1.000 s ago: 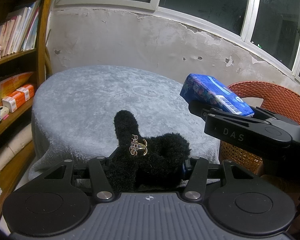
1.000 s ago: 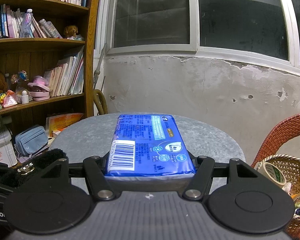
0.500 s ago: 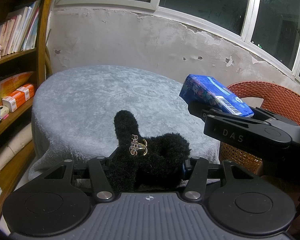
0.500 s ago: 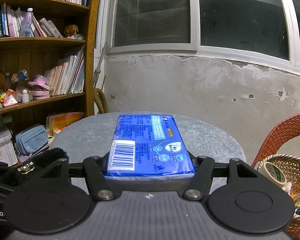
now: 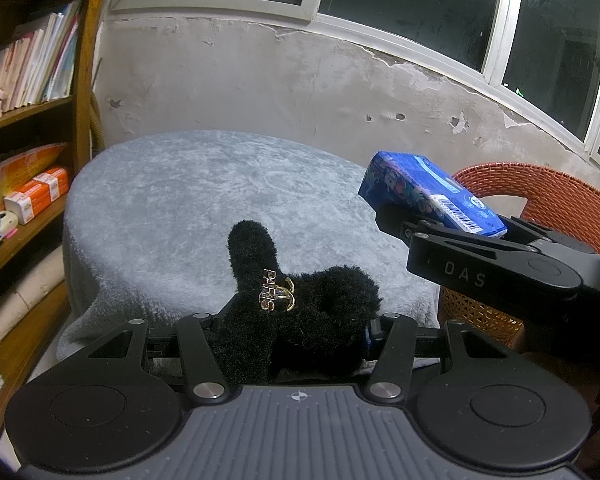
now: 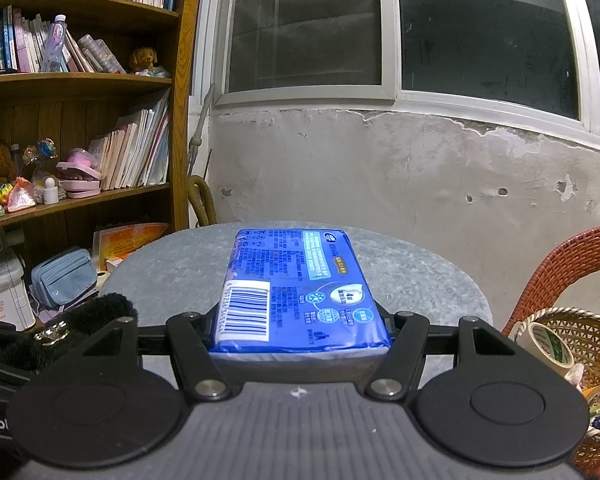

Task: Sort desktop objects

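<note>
Left tongs (image 5: 296, 332) tips buried in black fluffy item (image 5: 300, 320), wicker basket (image 6: 592, 344) cut by frame edge

Round table (image 5: 172, 208) draped in grey plush cover, bare top, set against a peeling plaster wall (image 5: 284, 88) under dark windows (image 6: 304, 20). Wooden bookshelf (image 6: 80, 80) at left holds books, a plush dog (image 6: 143, 58) and a blue pouch (image 6: 62, 278). Red wicker chair (image 5: 540, 188) at right.
</note>
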